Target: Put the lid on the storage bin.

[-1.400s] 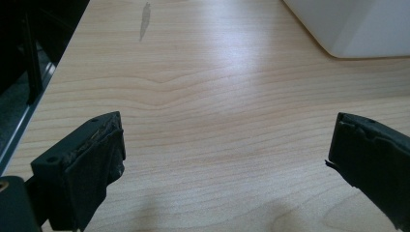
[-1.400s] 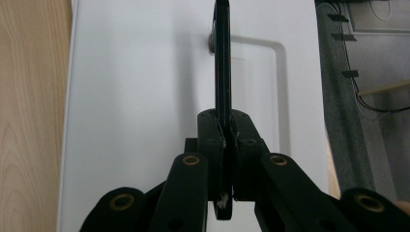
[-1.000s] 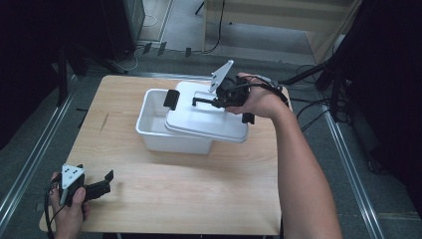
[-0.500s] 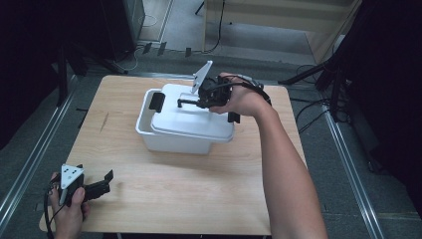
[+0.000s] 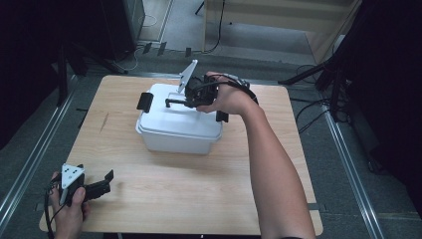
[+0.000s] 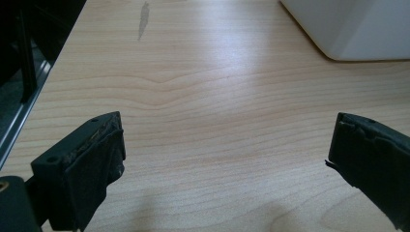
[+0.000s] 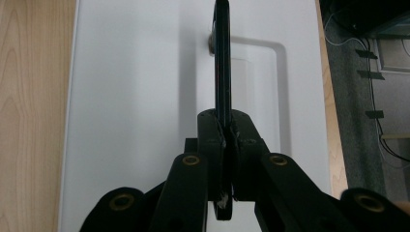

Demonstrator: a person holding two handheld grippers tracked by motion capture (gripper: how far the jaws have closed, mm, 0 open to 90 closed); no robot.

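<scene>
High view: my right gripper [image 5: 171, 103] pinches the black handle [image 5: 175, 102] of the white lid [image 5: 169, 117], which now sits square on the white box [image 5: 174, 140] toward the table's [image 5: 209, 199] far side, moved left from half a second ago, with bare wood all around, while my left gripper [image 5: 107, 180] stays by the near left corner. Left gripper view: my jaws gape wide over bare wood, the box's corner [image 6: 348, 29] well ahead, the table edge to the left. Right gripper view: my jaws are clamped tight on the thin handle [image 7: 222, 63] above the lid's recess [image 7: 261, 92].
</scene>
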